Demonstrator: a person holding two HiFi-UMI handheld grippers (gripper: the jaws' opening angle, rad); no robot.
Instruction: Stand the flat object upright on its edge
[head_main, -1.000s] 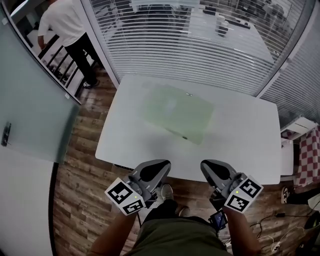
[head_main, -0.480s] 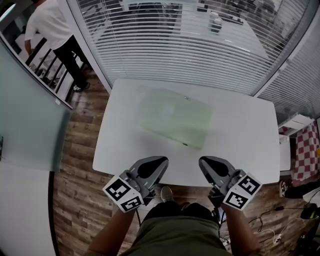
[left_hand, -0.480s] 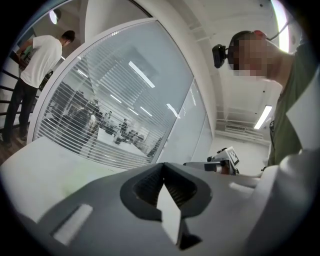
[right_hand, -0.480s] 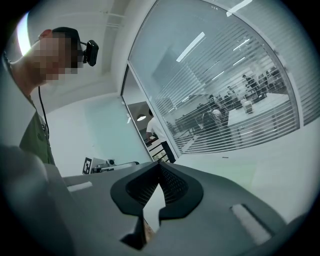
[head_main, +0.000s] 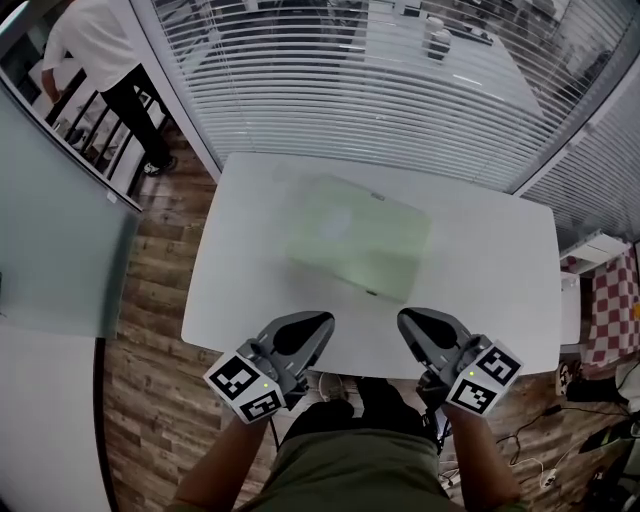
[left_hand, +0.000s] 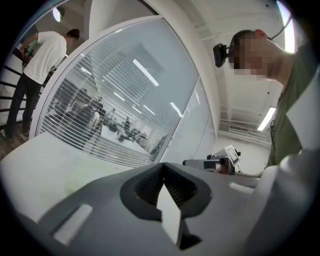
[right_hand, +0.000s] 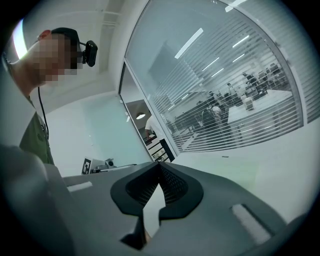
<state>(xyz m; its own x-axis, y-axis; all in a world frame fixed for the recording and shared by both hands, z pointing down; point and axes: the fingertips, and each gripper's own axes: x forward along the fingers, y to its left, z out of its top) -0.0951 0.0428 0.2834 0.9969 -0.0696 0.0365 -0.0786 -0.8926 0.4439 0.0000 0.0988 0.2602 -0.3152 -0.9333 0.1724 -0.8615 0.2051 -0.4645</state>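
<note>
**Opening step: board lying flat, both grippers waiting empty at the near edge**

The glass wall with its slatted blinds (head_main: 350, 90) is spanning the far side of the scene, and a bystander in a white shirt (head_main: 100, 60) is standing beyond it at the far left, well clear of the work. In front of it, the white table (head_main: 500, 300) is taking up the middle of the head view. The pale green flat board (head_main: 360, 235) is lying face down near the centre, slightly askew to the table's edges. Nothing is touching it.

The left gripper (head_main: 318, 322) and the right gripper (head_main: 406, 320) are hovering side by side over the table's near edge, apart from the board. Each gripper view is showing its jaws pressed fully together with nothing between them.

By my reading, the reach is the step in hand and the lift hasn't begun. The next move is calling for at least one pair of jaws to open, then a tip to get under or against a long edge. The other gripper looks needed to brace the opposite edge, or the thin, slick-looking board may well skate across the smooth top.
</note>
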